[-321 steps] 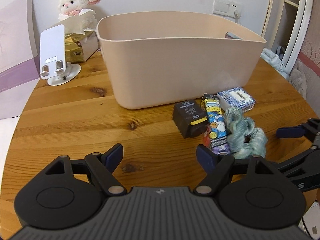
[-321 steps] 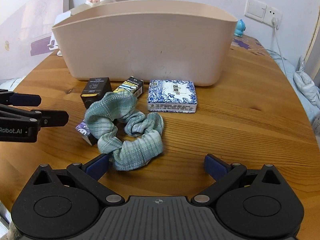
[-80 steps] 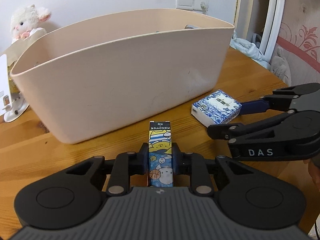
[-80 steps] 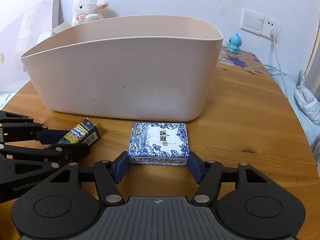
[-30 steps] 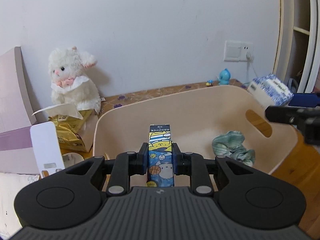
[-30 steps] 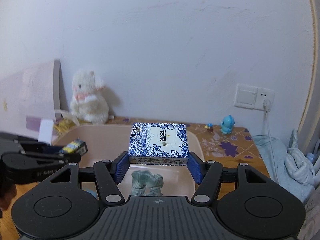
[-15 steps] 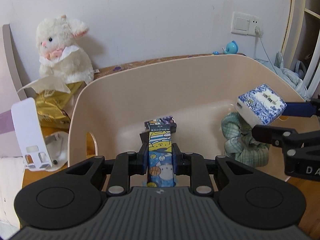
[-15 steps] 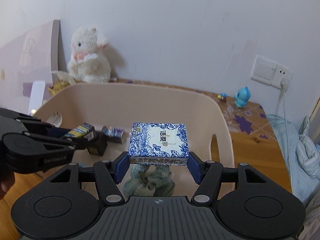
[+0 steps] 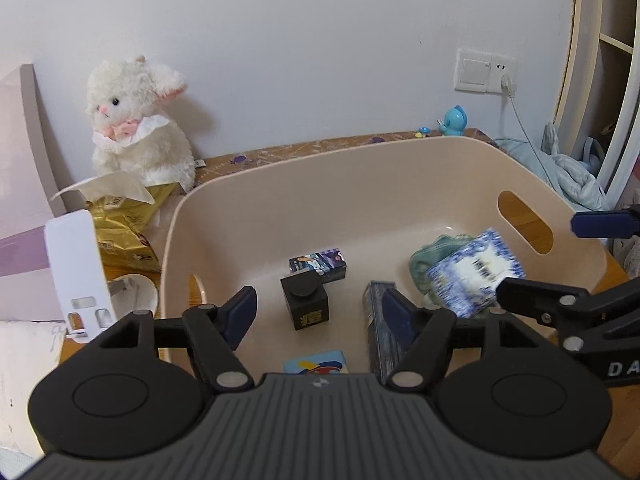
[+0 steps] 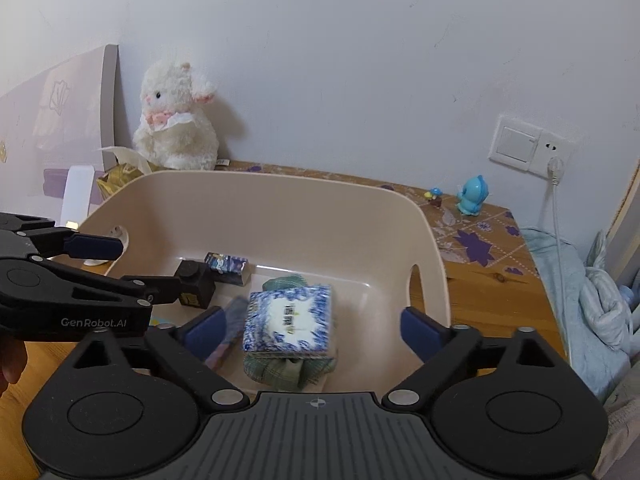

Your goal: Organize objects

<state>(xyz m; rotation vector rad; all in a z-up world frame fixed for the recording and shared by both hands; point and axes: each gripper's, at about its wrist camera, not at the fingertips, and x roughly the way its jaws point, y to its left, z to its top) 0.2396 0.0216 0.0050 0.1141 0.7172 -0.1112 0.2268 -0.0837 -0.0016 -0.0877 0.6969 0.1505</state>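
Both grippers hover over the beige bin (image 9: 360, 168) (image 10: 280, 188). My left gripper (image 9: 318, 312) is open; the cartoon-print carton (image 9: 376, 336) drops, blurred, beside its right finger. My right gripper (image 10: 308, 330) is open; the blue-and-white tissue pack (image 10: 290, 322) (image 9: 474, 276) falls, blurred, onto the green scrunchie (image 10: 288, 372) (image 9: 432, 256). Inside the bin lie a black box (image 9: 306, 300) (image 10: 196, 282) and a small dark printed box (image 9: 318, 264) (image 10: 228, 264).
A white plush lamb (image 9: 136, 128) (image 10: 176, 120), a gold tissue pack (image 9: 124, 224) and a white phone stand (image 9: 78, 268) sit left of the bin. A blue figurine (image 10: 474, 196) and a wall socket (image 10: 524, 148) are at the back right. Blue cloth (image 10: 592, 304) lies right.
Both grippers have opened over the bin. The carton has left my left gripper and the tissue pack has left my right gripper; both are dropping into the bin.
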